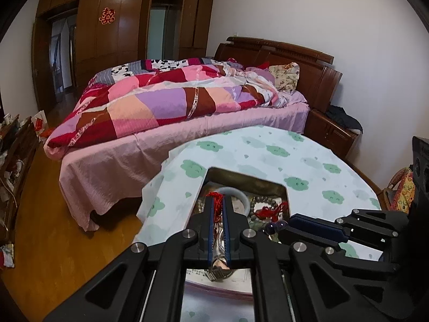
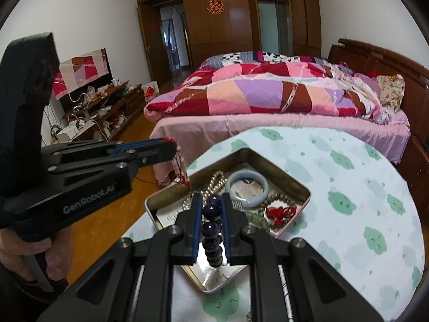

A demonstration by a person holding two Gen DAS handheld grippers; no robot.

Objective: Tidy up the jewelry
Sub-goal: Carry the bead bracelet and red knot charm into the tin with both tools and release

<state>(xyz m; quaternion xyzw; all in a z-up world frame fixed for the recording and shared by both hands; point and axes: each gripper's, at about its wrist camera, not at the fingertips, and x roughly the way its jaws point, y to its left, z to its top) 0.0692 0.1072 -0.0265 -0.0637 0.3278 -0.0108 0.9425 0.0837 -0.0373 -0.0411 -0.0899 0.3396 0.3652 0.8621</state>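
Note:
A metal tin (image 2: pixel 292 185) (image 1: pixel 268 183) lies open on the round table and holds a pale jade bangle (image 2: pixel 261 197) (image 1: pixel 242 197), a pearl strand (image 2: pixel 215 183), brown beads (image 2: pixel 278 197) and a red knot charm (image 2: pixel 280 212) (image 1: pixel 270 210). My left gripper (image 1: pixel 217 201) (image 2: pixel 175 145) is shut on a red-string beaded bracelet (image 1: pixel 218 209) (image 2: pixel 181 170), which dangles over the tin's left rim. My right gripper (image 2: pixel 211 198) (image 1: pixel 284 226) is shut on a dark purple bead bracelet (image 2: pixel 211 229) (image 1: pixel 276 226) above the tin.
The table wears a white cloth with green clouds (image 2: pixel 362 187). A bed with a patchwork quilt (image 2: pixel 268 91) stands just behind it. A TV cabinet with clutter (image 2: pixel 107 107) lines the left wall. A wooden nightstand (image 1: pixel 335 131) sits at the right.

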